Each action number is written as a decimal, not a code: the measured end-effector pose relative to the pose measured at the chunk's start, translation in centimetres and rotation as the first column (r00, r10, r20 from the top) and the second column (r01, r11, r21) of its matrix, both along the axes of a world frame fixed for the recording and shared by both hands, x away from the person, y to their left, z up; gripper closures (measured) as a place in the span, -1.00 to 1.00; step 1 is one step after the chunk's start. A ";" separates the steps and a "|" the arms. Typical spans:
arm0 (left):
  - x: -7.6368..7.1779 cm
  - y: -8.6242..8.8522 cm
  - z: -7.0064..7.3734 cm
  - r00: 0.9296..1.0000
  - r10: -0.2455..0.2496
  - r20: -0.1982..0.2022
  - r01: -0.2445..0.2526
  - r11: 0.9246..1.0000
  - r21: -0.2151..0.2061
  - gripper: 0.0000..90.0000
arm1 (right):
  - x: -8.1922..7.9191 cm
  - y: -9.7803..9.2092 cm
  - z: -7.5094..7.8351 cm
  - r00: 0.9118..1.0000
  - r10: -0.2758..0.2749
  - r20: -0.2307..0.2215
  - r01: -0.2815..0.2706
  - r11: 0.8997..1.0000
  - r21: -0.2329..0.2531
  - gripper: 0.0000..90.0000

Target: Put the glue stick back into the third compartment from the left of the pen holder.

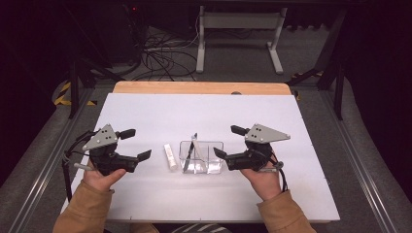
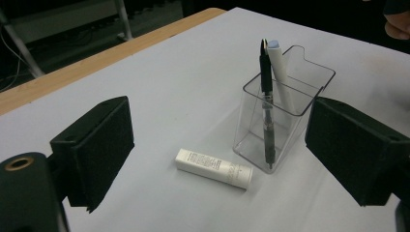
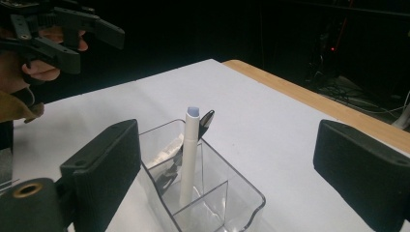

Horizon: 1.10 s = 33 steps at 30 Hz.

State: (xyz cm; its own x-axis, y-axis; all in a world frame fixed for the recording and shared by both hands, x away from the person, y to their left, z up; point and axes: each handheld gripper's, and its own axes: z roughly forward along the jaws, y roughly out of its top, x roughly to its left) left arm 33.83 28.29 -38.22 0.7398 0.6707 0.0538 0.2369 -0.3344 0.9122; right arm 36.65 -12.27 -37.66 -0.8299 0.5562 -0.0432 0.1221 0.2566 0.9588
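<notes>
Left claw point(image 1: 137, 144) wide open, white tube point(image 1: 169, 156) lying flat, long axis front-to-back

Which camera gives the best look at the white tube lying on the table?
The left gripper view: the white tube lies whole and close between the jaws, beside the clear holder. The high view shows it small. In the right gripper view I can't make it out.

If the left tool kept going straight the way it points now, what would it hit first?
Probably the white tube lying on the table, just ahead of the open left tool; the clear holder stands right behind it. Depth is uncertain.
</notes>
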 end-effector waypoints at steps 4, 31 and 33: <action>0.2 -0.1 0.2 1.000 0.000 -0.009 0.000 1.000 0.006 -0.76 | -0.6 -0.9 -0.2 1.000 -0.004 0.007 0.004 1.000 -0.016 -0.77; 4.1 -3.3 -1.0 0.986 0.088 -0.141 -0.073 0.991 0.110 -0.65 | -2.5 -6.4 -3.2 0.995 -0.093 -0.033 0.091 0.994 -0.056 -0.77; 4.1 -3.6 -1.0 0.986 0.088 -0.145 -0.072 0.991 0.117 -0.65 | -2.5 -6.4 -3.2 0.995 -0.094 -0.033 0.092 0.994 -0.057 -0.77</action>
